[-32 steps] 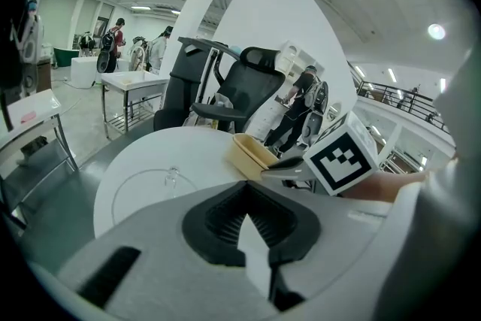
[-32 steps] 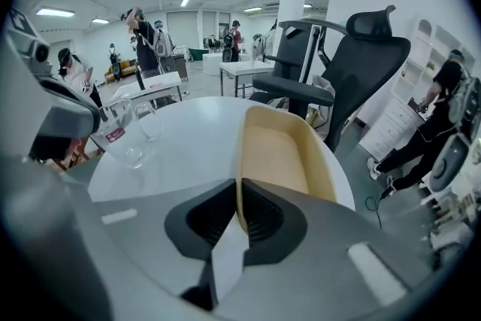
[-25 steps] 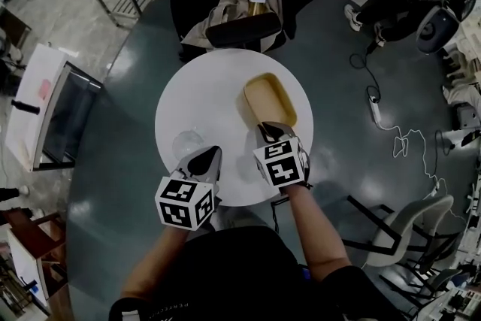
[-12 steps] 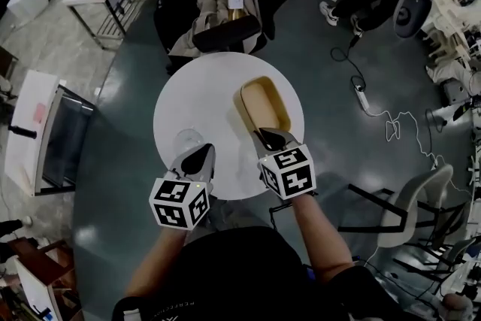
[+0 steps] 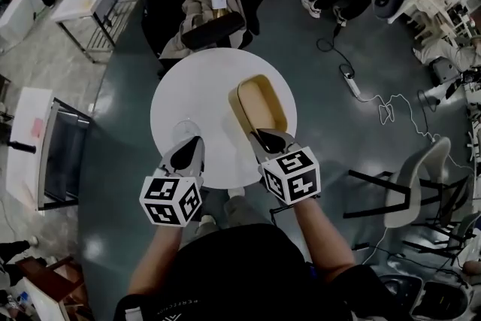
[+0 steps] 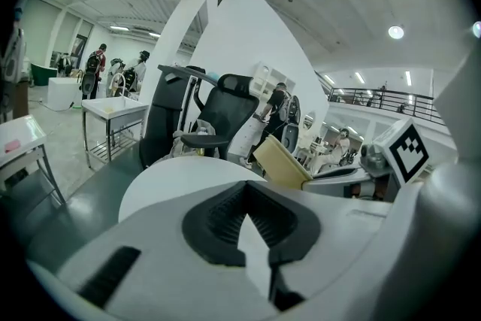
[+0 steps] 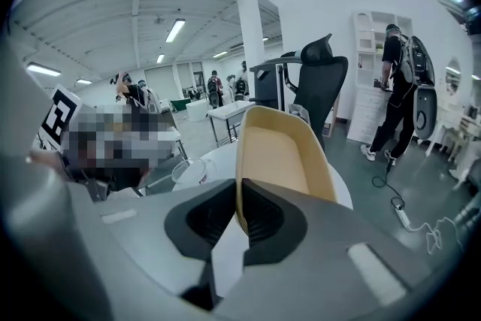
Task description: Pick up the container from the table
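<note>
A tan, tub-like container (image 5: 259,103) hangs tilted over the right half of the round white table (image 5: 192,90), its near end raised. My right gripper (image 5: 264,136) is shut on its near rim; in the right gripper view the rim (image 7: 242,184) runs between the pads and the container (image 7: 279,154) stretches away from me. My left gripper (image 5: 189,149) hovers over the table's front left with its jaws shut and nothing in them (image 6: 245,193). From the left gripper view the container (image 6: 279,163) shows to the right.
A clear glass (image 5: 183,131) stands on the table just ahead of the left gripper. A black office chair with cloth and a bottle (image 5: 214,15) sits behind the table. Another chair (image 5: 421,184) and a floor cable (image 5: 376,107) lie to the right. A person (image 7: 394,86) stands by shelves.
Both grippers have risen and drawn slightly toward me. The right one has carried the container's near end up, so it tilts more steeply. The glass stays put.
</note>
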Demonstrator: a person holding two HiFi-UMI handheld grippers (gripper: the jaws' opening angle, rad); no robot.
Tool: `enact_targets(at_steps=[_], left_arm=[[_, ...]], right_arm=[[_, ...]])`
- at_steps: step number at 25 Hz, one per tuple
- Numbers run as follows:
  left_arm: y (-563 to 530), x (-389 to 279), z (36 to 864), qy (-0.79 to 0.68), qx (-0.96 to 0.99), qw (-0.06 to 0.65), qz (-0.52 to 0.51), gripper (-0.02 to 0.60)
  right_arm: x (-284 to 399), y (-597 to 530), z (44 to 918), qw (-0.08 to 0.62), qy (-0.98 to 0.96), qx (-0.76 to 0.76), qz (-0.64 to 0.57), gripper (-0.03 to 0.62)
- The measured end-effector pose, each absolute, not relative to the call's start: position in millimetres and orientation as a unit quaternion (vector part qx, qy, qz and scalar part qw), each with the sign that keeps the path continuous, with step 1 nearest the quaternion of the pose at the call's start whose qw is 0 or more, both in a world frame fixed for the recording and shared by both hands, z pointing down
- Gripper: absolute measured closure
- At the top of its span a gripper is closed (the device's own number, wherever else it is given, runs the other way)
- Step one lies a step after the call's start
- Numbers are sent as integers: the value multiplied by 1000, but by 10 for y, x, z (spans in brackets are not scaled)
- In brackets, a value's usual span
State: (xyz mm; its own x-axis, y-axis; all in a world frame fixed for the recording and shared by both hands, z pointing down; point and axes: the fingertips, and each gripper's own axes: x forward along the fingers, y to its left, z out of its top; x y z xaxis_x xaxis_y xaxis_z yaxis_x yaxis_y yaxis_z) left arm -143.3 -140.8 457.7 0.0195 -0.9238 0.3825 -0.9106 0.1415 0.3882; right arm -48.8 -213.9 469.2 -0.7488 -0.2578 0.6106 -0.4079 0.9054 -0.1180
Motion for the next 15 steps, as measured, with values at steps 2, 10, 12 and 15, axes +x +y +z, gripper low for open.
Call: enact_targets(at_steps=[2,10,12,15], left_arm=[[-1358,-1400,4560,-700,657,279,-10,589],[-1039,-1304,4535,-704,659,265,6,589],[-957,-1294,4537,-705,658,265,8,589],[-846,-1274,4531,-705,659,263,10,589]], right_arm=[[-427,-2053,4669,301,-928,181,125,571],[-280,-1665,4619,277,-932,186,141,571],[-249,-1584,4618,272,-932,188,147,571],[-196,-1468,4618,267,-932,193,154,571]])
